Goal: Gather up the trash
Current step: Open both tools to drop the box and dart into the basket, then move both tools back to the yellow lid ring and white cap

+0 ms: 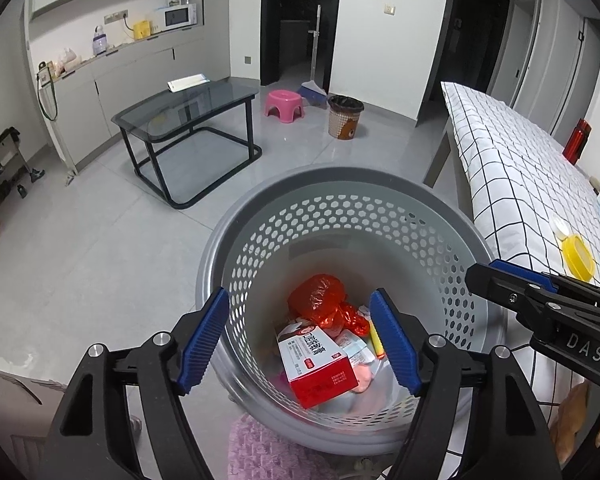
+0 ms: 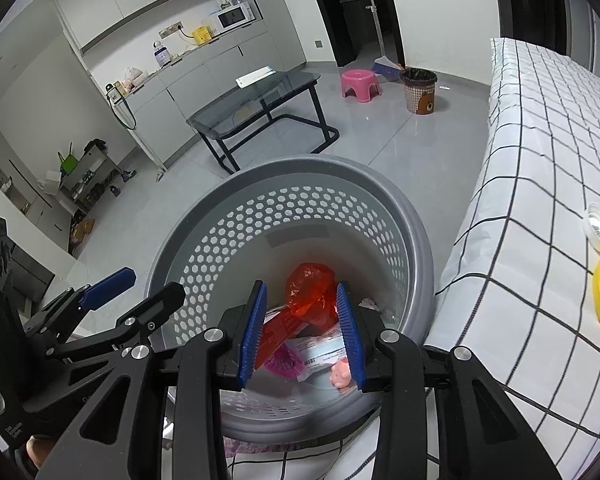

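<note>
Tiled room, checked table | bin holding box, red bag | left gripper, right gripper hanging released, empty | yellow lid waiting, likely next.

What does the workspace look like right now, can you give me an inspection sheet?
Surface: table under a white black-checked cloth, right of the basket.
Job's things: grey perforated plastic basket holding a crumpled red plastic bag, a red-and-white carton and paper scraps.
Clutter: round yellow lid and a white lid on the cloth.
Grippers: left tool open, empty; right tool partly open, empty; both over the basket.
Cables: nothing seen.
Surroundings: black-framed glass table, pink plastic stool, brown lined waste bin, broom.
</note>
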A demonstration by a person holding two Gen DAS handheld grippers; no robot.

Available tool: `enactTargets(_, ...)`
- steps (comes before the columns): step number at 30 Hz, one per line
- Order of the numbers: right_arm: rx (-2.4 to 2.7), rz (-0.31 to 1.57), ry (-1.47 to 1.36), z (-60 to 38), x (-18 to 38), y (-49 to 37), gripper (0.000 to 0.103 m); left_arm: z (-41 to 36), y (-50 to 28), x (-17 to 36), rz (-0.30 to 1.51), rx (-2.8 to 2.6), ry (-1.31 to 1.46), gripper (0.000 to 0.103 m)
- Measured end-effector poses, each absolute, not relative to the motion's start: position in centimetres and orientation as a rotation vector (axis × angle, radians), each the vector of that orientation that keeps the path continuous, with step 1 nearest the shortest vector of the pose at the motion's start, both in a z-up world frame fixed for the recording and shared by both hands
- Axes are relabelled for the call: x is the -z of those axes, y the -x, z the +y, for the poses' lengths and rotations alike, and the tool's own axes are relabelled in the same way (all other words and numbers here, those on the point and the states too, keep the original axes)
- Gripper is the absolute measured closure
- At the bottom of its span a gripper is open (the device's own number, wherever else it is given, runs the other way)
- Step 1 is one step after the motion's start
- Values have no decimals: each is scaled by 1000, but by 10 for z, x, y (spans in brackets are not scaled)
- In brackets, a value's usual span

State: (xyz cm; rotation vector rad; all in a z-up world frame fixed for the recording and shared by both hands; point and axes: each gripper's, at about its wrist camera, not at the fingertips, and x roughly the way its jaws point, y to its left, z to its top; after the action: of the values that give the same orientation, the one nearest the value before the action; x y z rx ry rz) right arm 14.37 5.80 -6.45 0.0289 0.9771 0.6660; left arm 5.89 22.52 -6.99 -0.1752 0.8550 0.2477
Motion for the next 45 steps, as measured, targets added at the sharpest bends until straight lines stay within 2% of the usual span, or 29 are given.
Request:
enactTargets(4,-651,945,-29,50,53,-134,59,222,-57,63,838,-255,164,26)
enactTargets(13,-560,896,-31,4,40,-114,55,189,-61,48,804,-196,146,21)
enactTargets(18,-452,870,-45,-45,37,-108,48,159,-70,40,784,-138,127,17)
enactTargets(30,-279,903,-29,-135,51,-140,46,91,-97,35,784,-35,86,15)
enactTargets(39,-303,936,23,-135,62,-166,38,74,-110,40,808,-21,74,15)
enactTargets(45,-327,953,34,-132,68,-181,38,68,-115,44,828,-19,74,15)
